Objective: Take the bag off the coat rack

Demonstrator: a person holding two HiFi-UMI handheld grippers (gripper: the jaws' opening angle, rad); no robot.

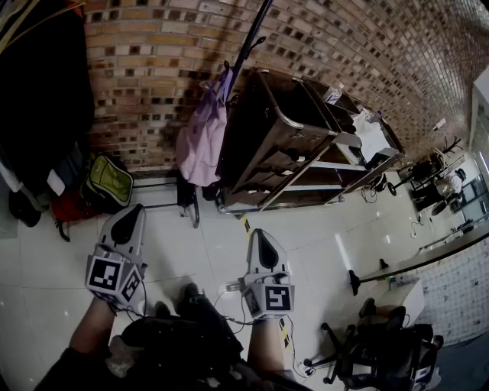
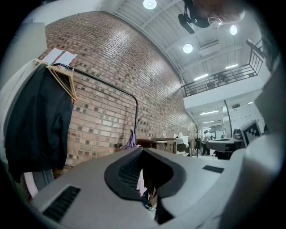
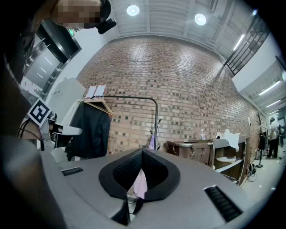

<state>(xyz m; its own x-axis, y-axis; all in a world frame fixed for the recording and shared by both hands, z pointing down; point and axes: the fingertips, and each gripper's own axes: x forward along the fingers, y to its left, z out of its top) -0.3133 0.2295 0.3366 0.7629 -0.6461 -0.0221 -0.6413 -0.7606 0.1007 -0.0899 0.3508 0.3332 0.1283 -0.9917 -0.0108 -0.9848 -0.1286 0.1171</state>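
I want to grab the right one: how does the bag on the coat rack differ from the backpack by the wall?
The lilac bag hangs from the coat rack; the green backpack sits low, at floor level. The lilac bag looks limp and pale; the green backpack looks bulkier, with dark trim. Both are close to the brick wall.

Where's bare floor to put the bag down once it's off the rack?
Bare floor tile: between the left gripper and right gripper, up to the pink bag; also right of the right gripper, below the wooden cart. Crowded: around the green backpack and dark clothes, and the office chair corner.
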